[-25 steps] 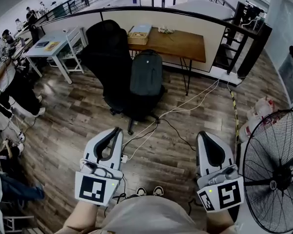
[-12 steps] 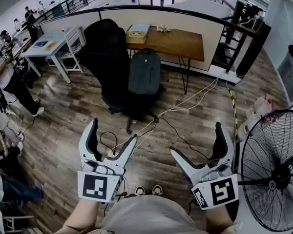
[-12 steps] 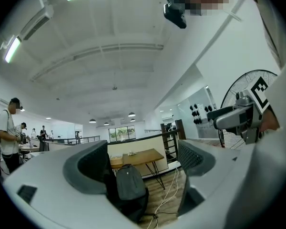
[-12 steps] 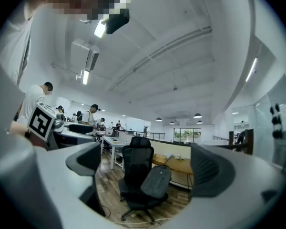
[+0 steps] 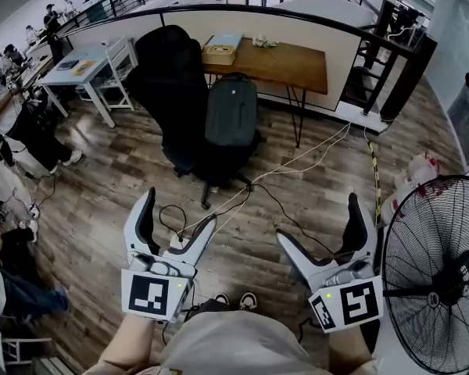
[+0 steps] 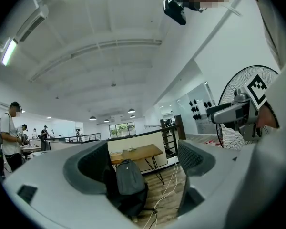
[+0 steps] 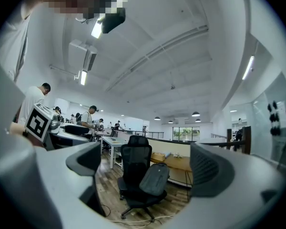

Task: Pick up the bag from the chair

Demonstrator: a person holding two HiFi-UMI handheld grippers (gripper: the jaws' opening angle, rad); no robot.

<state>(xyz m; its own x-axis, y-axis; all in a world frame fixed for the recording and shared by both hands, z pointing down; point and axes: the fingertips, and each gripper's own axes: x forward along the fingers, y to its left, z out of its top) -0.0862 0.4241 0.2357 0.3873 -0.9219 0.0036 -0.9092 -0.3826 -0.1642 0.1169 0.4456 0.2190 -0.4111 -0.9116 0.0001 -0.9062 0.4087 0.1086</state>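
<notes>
A dark grey backpack (image 5: 231,112) stands upright on the seat of a black office chair (image 5: 174,92), leaning against its backrest; it also shows as the bag (image 6: 129,176) in the left gripper view and the bag (image 7: 155,178) in the right gripper view. My left gripper (image 5: 176,219) is held low and well short of the chair, jaws spread wide with nothing between them. My right gripper (image 5: 322,226) is alongside it, also open and empty. Both point toward the chair.
A wooden desk (image 5: 277,59) with a cardboard box (image 5: 218,53) stands behind the chair. White and black cables (image 5: 297,165) run across the wood floor. A large standing fan (image 5: 438,268) is at my right. A white table (image 5: 82,69) and people stand at the left.
Both grippers went from shut to open about a second ago. Since half a second ago they stay open and the view has shifted slightly.
</notes>
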